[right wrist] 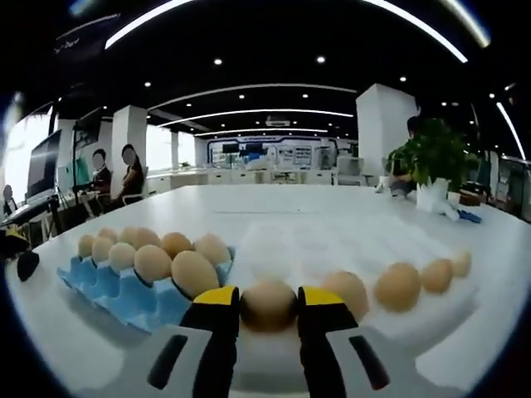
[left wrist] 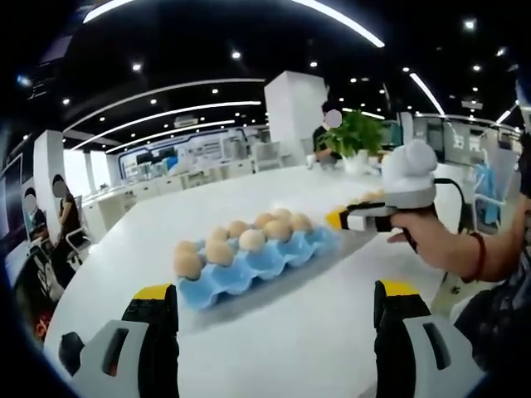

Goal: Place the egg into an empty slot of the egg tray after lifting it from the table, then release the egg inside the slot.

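Right hand-held gripper [right wrist: 269, 311] closed on an egg [right wrist: 268, 305], apparently still at the surface [right wrist: 332, 224] right of the blue egg tray [right wrist: 124, 290]; left hand-held gripper [left wrist: 274, 303] gapes empty; next: lift toward an empty slot.

Left gripper view: set back, faced across the table [left wrist: 274, 332] at the blue egg tray [left wrist: 257, 261].
Right gripper view: held low, close beside it.
Shared: tray [right wrist: 124, 290], table [right wrist: 332, 215].

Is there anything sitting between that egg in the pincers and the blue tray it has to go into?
Nothing visible does. The right gripper is shut on the egg, and the blue egg tray lies just beside it on the white table. The tray's near slots already hold eggs; an empty slot can't be made out.
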Available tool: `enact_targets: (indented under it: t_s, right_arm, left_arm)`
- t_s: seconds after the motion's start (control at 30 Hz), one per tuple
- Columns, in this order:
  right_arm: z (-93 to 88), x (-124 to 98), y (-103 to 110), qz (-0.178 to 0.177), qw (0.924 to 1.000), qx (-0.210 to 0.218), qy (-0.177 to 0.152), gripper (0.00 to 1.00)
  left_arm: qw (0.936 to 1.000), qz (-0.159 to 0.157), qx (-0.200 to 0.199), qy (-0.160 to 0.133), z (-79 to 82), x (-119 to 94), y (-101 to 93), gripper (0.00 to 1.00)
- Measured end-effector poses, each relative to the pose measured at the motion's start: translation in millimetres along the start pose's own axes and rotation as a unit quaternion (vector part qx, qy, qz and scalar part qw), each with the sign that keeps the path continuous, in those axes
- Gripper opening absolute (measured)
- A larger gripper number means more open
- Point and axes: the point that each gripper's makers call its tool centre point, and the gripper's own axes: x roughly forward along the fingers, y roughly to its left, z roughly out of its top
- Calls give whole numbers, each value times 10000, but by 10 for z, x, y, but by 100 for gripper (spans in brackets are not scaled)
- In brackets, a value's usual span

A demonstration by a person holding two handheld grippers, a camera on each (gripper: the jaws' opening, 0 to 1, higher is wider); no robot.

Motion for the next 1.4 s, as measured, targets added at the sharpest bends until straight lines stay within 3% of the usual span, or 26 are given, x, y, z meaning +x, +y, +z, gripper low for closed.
enact_targets:
  t_s: [0.7, 1.03, 1.4]
  right_arm:
    - [9, -31, 22, 375, 9993, -90, 20, 28]
    - [183, -140, 84, 506, 9976, -298, -356, 28]
    - [345, -222, 328, 881, 9932, -474, -588, 28]
  left_arm:
    - [10000, 84, -42, 9, -4, 4, 68, 100]
    - [9999, 94, -69, 13, -23, -7, 51, 100]
    - [9999, 119, -55, -5, -2, -24, 49, 100]
